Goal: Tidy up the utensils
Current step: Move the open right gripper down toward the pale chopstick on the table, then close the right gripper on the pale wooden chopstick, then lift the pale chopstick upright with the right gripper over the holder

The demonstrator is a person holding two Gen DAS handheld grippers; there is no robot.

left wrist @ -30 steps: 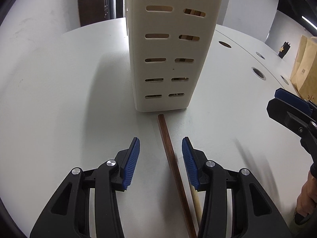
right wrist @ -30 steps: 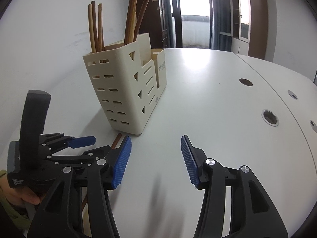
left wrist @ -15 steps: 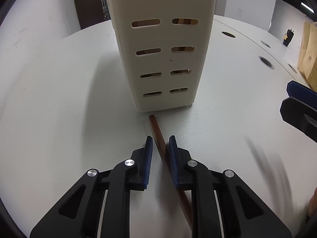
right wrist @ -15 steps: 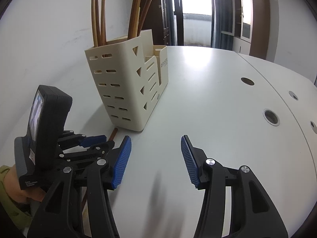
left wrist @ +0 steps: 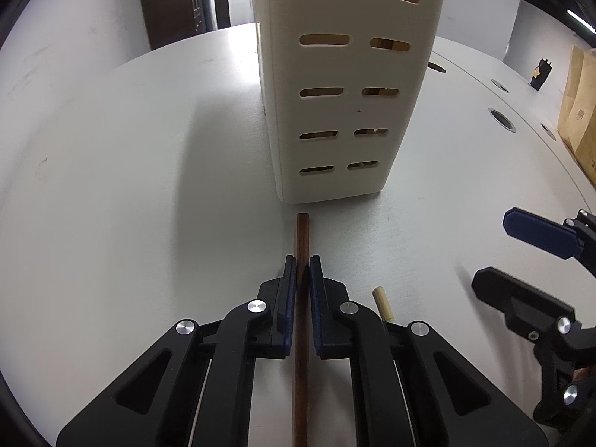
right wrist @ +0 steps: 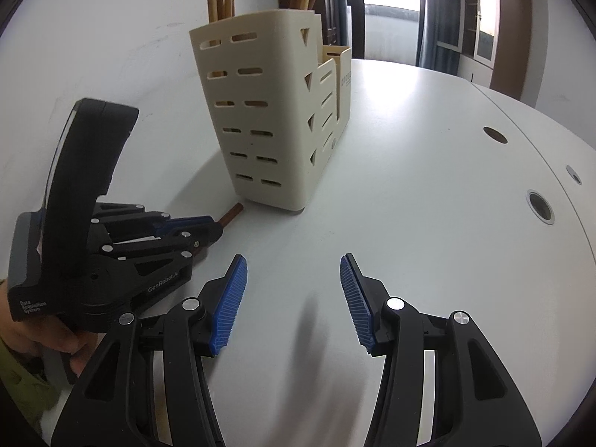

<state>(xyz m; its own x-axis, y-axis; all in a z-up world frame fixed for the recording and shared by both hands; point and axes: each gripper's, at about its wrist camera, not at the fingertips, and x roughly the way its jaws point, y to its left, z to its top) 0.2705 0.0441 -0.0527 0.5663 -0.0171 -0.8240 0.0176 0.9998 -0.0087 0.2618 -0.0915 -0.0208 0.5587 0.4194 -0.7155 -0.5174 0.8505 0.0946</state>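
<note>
With our left gripper (left wrist: 302,283) clamped on the dark brown wooden chopstick (left wrist: 302,238) at lower centre, lying on the white desk (left wrist: 130,186) below the cream slotted plastic utensil holder (left wrist: 346,85), we lift it level, tip-first, our right gripper (right wrist: 292,298) idling open.

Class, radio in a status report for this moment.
Left gripper shut on dark chopstick. Right gripper open, empty. Caddy directly ahead; pale chopstick lies alongside.

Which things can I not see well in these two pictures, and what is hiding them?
- Dark chopstick, left wrist view: its rear end is cut off by the bottom edge.
- Pale chopstick, same view: only the tip shows; the left tongs cover the rest.
- Utensil holder, right wrist view: the sticks inside run past the top edge.
- Holder lettering: too small to read.
</note>
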